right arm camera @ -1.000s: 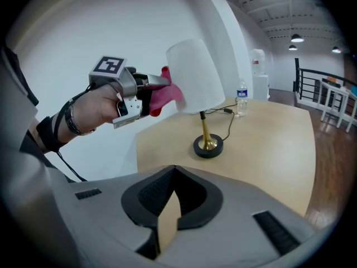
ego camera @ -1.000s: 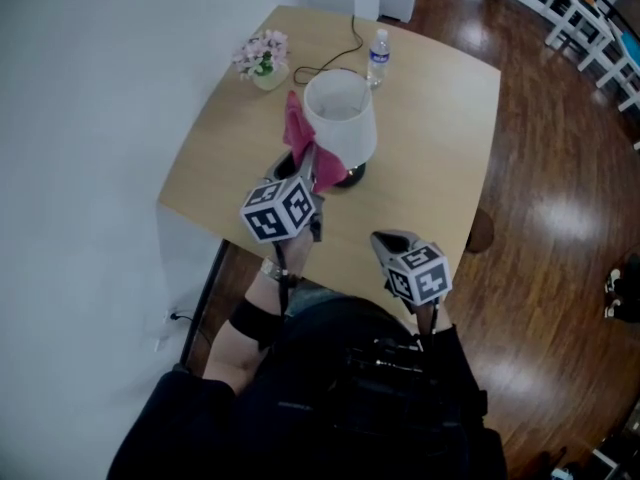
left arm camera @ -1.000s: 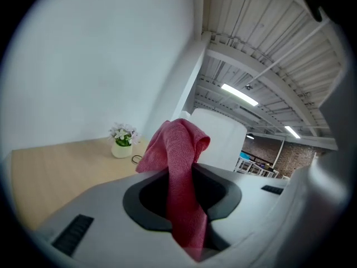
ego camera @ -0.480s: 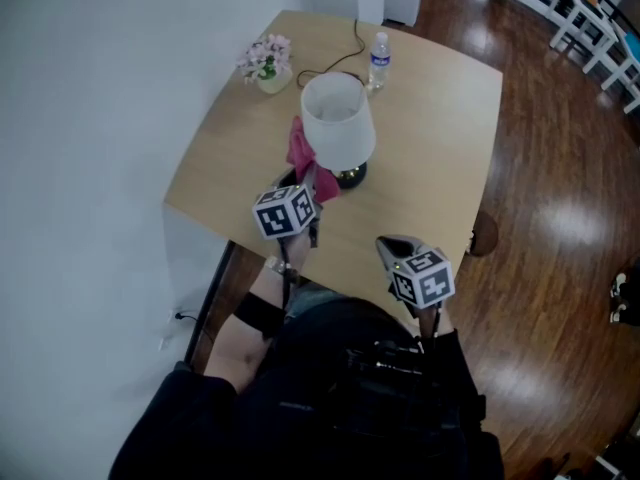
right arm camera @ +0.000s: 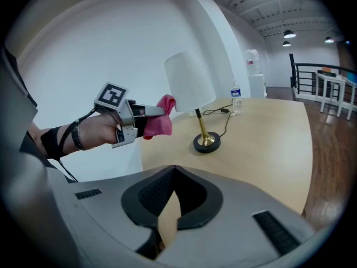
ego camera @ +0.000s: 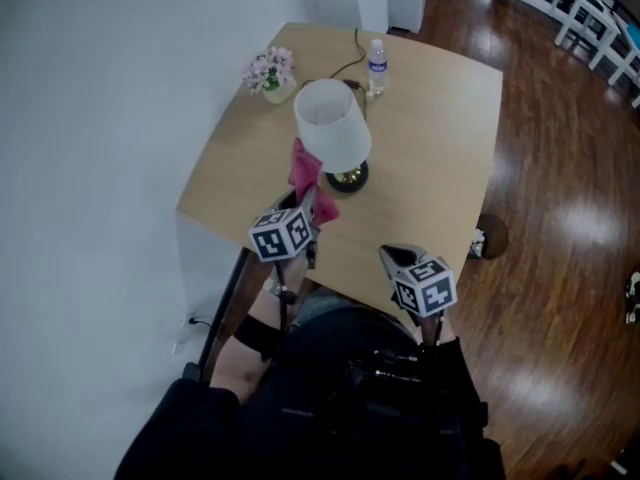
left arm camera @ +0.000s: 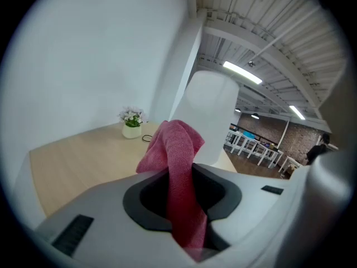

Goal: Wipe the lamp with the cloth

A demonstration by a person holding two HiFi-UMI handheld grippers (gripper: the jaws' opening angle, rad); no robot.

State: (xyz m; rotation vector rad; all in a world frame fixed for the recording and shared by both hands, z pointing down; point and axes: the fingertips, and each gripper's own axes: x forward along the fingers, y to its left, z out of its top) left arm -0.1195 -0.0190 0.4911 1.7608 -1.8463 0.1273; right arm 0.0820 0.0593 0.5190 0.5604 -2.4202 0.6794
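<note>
1. The lamp (ego camera: pixel 333 128) stands upright near the middle of the desk (ego camera: pixel 440 168), a little toward the left edge. It has a white shade (right arm camera: pixel 189 82), a thin golden stem and a round dark base (ego camera: pixel 348 177).
2. The cloth (ego camera: pixel 303 168) is pink and hangs in the air, just beside the lower rim of the shade on its left side. It is above the desk, between the lamp and the near left corner. Whether it touches the shade, I cannot tell.
3. The left gripper (ego camera: pixel 306 201) is pinching the cloth. In the left gripper view the fabric goes down between the two jaws and they press on it. A folded part rises over the jaws, in front of the shade.
4. The hand (right arm camera: pixel 92 130) that carries this gripper has a dark strap at the wrist and reaches in over the near left corner.
5. The right gripper (ego camera: pixel 395 256) is over the near edge of the desk, to the right of the left one, well apart from the lamp and the cloth. Its jaws are pressed together at the tips and nothing is between them.
6. A flower pot (ego camera: pixel 270 72) with small pale flowers stands at the far left corner. A water bottle (ego camera: pixel 376 66) stands near the far edge. A dark cable (ego camera: pixel 358 43) runs beside the bottle toward that edge.
7. A white wall (ego camera: pixel 100 118) is along the left edge of the desk, and a dark wooden floor (ego camera: pixel 560 218) lies beyond the right edge.
</note>
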